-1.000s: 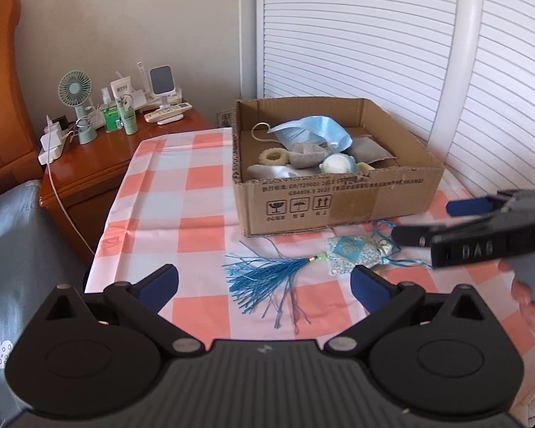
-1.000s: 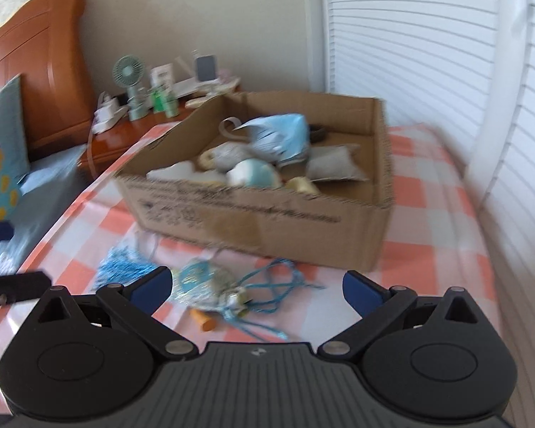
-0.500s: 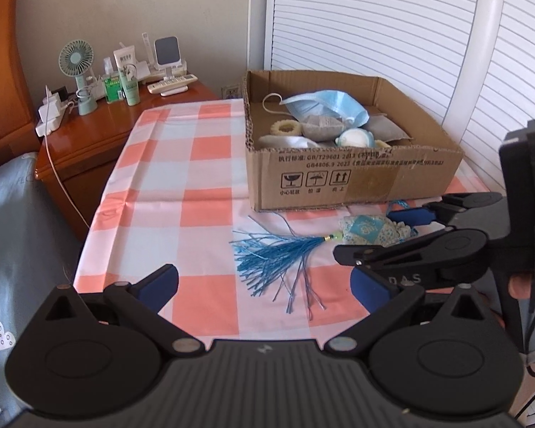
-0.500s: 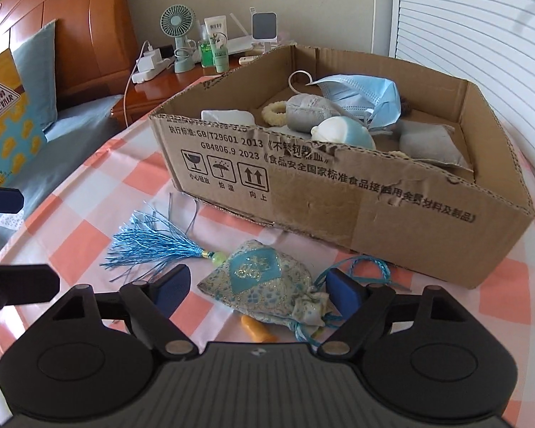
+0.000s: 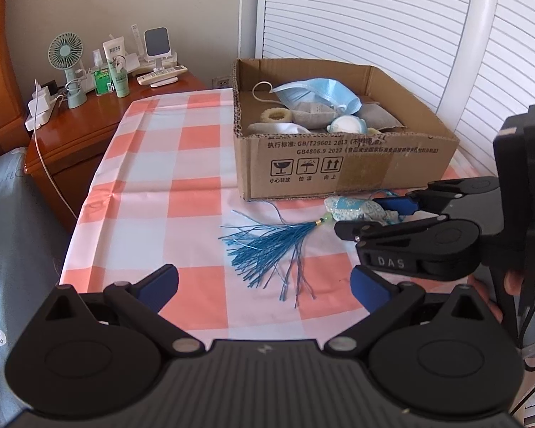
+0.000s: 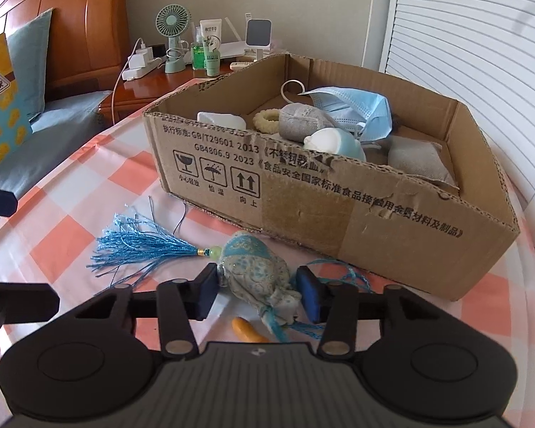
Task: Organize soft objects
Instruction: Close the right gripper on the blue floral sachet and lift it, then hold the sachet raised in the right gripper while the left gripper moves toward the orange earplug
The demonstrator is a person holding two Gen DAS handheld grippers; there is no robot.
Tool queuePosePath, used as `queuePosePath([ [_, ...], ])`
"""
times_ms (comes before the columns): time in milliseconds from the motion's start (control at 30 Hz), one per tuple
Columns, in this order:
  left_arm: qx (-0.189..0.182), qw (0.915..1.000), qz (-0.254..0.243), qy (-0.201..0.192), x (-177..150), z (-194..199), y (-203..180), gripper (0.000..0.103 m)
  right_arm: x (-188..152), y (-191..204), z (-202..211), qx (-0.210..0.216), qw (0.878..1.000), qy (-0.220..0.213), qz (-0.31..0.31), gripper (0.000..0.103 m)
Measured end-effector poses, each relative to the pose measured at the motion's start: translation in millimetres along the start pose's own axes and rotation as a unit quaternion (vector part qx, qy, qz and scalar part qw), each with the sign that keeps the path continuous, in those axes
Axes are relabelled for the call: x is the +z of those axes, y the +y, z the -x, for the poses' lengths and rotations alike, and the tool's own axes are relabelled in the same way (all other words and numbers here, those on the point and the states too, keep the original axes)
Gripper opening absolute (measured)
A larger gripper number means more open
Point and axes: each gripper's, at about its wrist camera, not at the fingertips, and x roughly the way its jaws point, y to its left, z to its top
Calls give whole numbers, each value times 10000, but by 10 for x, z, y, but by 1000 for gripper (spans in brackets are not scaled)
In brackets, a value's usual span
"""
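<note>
A blue patterned sachet (image 6: 255,264) with a blue tassel (image 6: 142,248) lies on the checked tablecloth in front of a cardboard box (image 6: 339,210). My right gripper (image 6: 258,294) has its fingers on both sides of the sachet, closed in on it, the left pad touching. In the left wrist view the right gripper (image 5: 371,219) straddles the sachet (image 5: 353,208) beside the tassel (image 5: 271,246). The box (image 5: 339,174) holds a blue face mask (image 5: 317,94), grey pouches and other soft items. My left gripper (image 5: 264,285) is open and empty, above the table's near edge.
A wooden nightstand (image 5: 85,121) at the back left carries a small fan (image 5: 66,64), bottles and a charger. A bed with a grey cushion (image 5: 3,221) lies on the left. White louvred doors (image 5: 392,18) stand behind the box. A small orange item (image 6: 246,330) lies by the sachet.
My right gripper moved down and forward over the sachet and its jaws narrowed around it. The left gripper pulled back a little and stayed open.
</note>
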Motion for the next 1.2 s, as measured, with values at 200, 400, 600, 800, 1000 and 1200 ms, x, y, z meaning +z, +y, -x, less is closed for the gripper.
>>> queuePosePath([
  [200, 4, 10000, -30, 0, -7, 19, -9, 102, 0, -43, 60, -8, 9999, -40, -103, 41],
  [400, -15, 9999, -117, 5, -13, 17, -73, 102, 7, -76, 225, -47, 9996, -217, -154, 39],
  [600, -109, 9995, -310, -22, -17, -26, -171, 102, 19, -134, 412, -93, 9991, -364, -182, 39],
  [800, -272, 9976, -627, -114, -17, -81, -314, 102, 55, -186, 550, -155, 9989, -425, -97, 39],
  [1000, -427, 9951, -877, -171, -17, -131, -436, 102, 93, -257, 687, -192, 9985, -509, -74, 39],
  [1200, -495, 9934, -1031, -87, -11, -230, -527, 99, 127, -296, 869, -253, 9979, -589, 91, 39],
])
